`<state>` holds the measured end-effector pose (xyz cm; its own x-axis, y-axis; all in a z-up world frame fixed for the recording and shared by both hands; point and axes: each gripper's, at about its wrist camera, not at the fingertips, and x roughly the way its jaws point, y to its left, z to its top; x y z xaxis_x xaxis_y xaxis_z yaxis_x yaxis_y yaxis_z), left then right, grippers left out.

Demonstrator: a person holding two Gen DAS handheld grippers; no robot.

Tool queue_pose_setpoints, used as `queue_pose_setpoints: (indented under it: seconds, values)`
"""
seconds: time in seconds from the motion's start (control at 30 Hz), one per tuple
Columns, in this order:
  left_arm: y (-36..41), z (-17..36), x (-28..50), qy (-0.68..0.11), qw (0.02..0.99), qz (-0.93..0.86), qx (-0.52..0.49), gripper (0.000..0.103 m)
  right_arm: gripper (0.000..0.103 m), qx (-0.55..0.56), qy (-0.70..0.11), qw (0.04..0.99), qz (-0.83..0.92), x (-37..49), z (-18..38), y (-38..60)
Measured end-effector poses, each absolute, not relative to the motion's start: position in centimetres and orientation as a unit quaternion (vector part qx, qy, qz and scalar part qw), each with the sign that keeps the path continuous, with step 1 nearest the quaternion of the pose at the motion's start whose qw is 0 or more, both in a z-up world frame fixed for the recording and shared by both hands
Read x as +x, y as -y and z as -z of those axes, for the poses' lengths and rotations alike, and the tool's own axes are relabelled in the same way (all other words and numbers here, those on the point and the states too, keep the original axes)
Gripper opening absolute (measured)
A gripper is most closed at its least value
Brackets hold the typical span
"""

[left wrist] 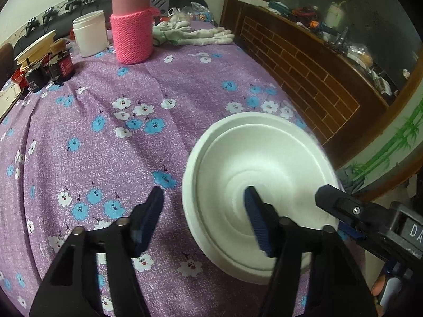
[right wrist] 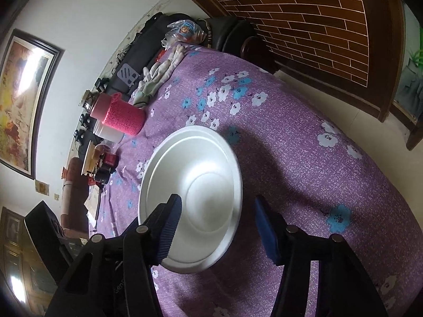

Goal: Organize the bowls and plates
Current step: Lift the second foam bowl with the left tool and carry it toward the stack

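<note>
text: "DA" | on: right gripper (left wrist: 330, 195) body | other labels: unreadable

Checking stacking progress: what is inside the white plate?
A white bowl sits nested in the plate. It looks empty, though the left claw covers part of its bottom.

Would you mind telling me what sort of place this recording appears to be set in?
Most likely a lived-in home, probably a dining or living room: a floral purple tablecloth, a flask in a pink knitted sleeve beside jars, and a framed painting on the wall.
</note>
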<state>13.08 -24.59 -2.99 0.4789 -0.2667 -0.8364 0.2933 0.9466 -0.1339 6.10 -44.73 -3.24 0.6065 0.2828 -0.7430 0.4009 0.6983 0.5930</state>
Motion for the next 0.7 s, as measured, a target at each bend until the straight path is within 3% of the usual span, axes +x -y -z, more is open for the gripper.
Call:
queue_pose_setpoints:
  seconds: [0.17, 0.2, 0.3, 0.7]
  values:
    - [24.6, 3.5, 13.4, -0.487, 0.861, 0.144, 0.032, 0.029, 0.04, 0.37, -0.451, 0.811, 0.042, 6.4, 3.3, 44.5]
    - [24.6, 3.6, 13.4, -0.489, 0.86, 0.141, 0.035, 0.022, 0.035, 0.367, -0.454, 0.811, 0.043, 6.4, 3.4, 44.5]
    - [24.5, 3.9, 13.3, -0.49, 0.859, 0.143, 0.039, 0.014, 0.015, 0.357, -0.459, 0.812, 0.049, 6.5, 3.7, 44.4]
    - [23.5, 2.2, 11.7, -0.47, 0.871, 0.138, 0.045, 0.012, 0.009, 0.336, -0.455, 0.824, 0.043, 5.7, 2.7, 43.0]
